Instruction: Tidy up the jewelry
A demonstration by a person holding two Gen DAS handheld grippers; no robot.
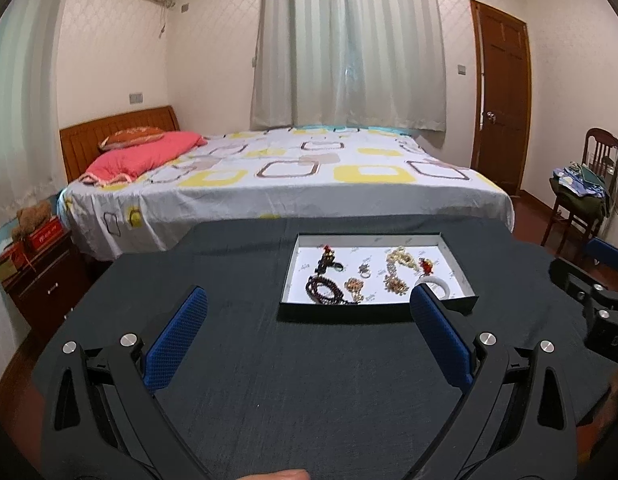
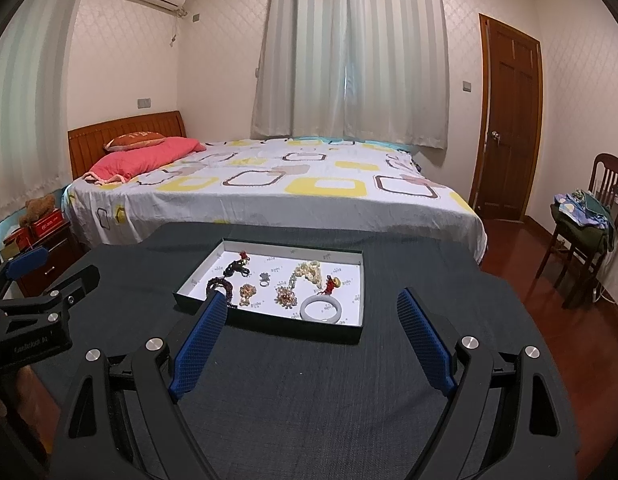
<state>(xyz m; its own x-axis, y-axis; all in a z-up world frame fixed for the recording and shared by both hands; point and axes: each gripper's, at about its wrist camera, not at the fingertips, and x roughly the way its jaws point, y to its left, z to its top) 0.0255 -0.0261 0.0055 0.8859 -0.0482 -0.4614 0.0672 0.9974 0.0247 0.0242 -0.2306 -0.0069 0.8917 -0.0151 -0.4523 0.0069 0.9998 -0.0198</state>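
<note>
Two grippers, one tray, several jewelry pieces, on a table draped in dark cloth [image 2: 309,392].

Left gripper [image 1: 307,300]: blue-padded fingers spread wide apart, nothing between them; held above the cloth, short of the tray's near edge. Its right fingertip overlaps the tray's near right corner in the left view.

Right gripper [image 2: 311,300]: fingers likewise wide apart and empty; held above the cloth before the tray. Its left fingertip overlaps the tray's near left corner in the right view.

Tray [image 2: 359,280]: shallow, rectangular, dark walls, white printed lining; lies flat on the cloth, toward the far side of the table.

Contents, all loose inside the tray:
- Bangle [image 2: 322,309], pale grey-white, flat, near right corner.
- Dark beads [image 1: 325,290], reddish-brown strand, coiled, near left.
- Black charm [image 1: 329,262] with a red top, far left.
- Silver piece [image 2: 264,278], small, centre; type cannot be told.
- Cream beads [image 2: 309,273], bunched strand, right of centre.
- Red charm [image 2: 331,285], just beside the cream beads, far side of the bangle.
- Two small gold-toned clusters [image 2: 285,297] along the near side, between dark beads and bangle.

Surroundings: bed [image 2: 269,192] with patterned sheet beyond the table, curtain [image 2: 349,52], door [image 2: 509,120], chair [image 2: 581,224] at right.
</note>
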